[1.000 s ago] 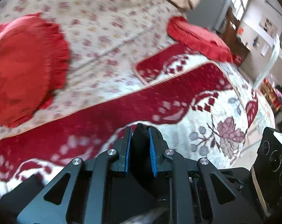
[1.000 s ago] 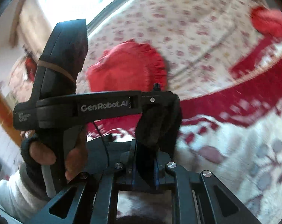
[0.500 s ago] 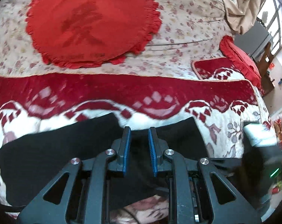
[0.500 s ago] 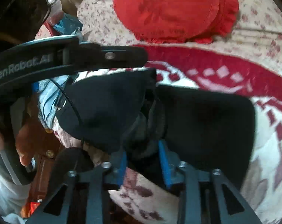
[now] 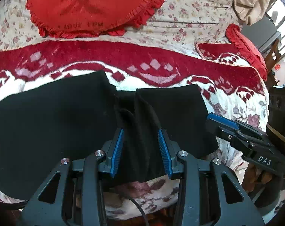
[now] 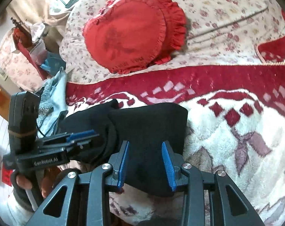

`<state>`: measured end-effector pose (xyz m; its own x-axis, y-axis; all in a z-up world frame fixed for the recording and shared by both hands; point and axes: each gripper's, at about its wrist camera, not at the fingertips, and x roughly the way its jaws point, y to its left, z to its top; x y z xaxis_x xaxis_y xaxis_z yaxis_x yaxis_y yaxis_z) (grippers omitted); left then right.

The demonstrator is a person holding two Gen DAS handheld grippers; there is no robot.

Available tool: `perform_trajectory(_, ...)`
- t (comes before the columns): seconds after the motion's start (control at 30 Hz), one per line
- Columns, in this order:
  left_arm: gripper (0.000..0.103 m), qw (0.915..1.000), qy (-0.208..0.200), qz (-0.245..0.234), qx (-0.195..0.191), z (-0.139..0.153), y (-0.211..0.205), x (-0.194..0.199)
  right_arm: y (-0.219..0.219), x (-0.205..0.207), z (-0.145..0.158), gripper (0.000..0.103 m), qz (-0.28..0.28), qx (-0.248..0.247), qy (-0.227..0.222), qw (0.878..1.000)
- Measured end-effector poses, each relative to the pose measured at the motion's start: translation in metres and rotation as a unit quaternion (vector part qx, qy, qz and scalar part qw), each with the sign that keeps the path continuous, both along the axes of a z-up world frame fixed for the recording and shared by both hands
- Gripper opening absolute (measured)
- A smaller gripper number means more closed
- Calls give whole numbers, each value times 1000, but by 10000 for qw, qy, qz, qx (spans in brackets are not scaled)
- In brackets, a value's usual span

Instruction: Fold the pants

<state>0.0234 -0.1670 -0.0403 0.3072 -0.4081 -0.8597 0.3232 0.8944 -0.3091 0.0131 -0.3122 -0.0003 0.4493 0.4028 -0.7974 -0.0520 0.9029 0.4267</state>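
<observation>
Left wrist view: left gripper (image 5: pixel 140 131) jaws are opening over the folded black fabric pants (image 5: pixel 57 116); right gripper (image 6: pixel 145 146) stands released.

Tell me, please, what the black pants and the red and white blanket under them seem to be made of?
Black pants: probably a soft knit or fleece; matte, no shine, thick rounded edges. Red and white blanket: looks like plush, fluffy pile, likely synthetic; the tufted surface shows clearly in the right wrist view.

Red heart cushion (image 5: pixel 93 7) on floral sheet (image 5: pixel 189 13); red-white blanket (image 5: pixel 123 56).
</observation>
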Motion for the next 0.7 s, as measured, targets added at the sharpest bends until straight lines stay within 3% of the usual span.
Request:
perform_trajectory(0.2,44,9998,50,39,183,-15,-16,-1,-1,5,-11,35,-11,115,136,9998)
perform_trajectory(0.33,46,9999,36,103,73,-14,-17,-2,-4,1,-9,35,-48,186,138,9997)
perform_trajectory(0.37,40,9999,38,110,27,-14,-18,-2,-5,0,-9,35,-63,182,132,9997)
perform_trajectory(0.4,23,10000,21,91,22,-13,-19,-2,-4,-1,-8,35,-72,173,126,9997)
perform_trajectory(0.43,19,9999,-56,37,152,-11,-22,-4,-4,-2,-7,35,-78,157,116,9998)
perform_trajectory(0.5,13,9995,-225,-57,235,-6,-25,-9,-2,-4,-4,35,-89,103,97,9999)
perform_trajectory(0.7,12,9983,-579,23,13,22,-8,-12,6,-4,9,35,9,62,-43,10000)
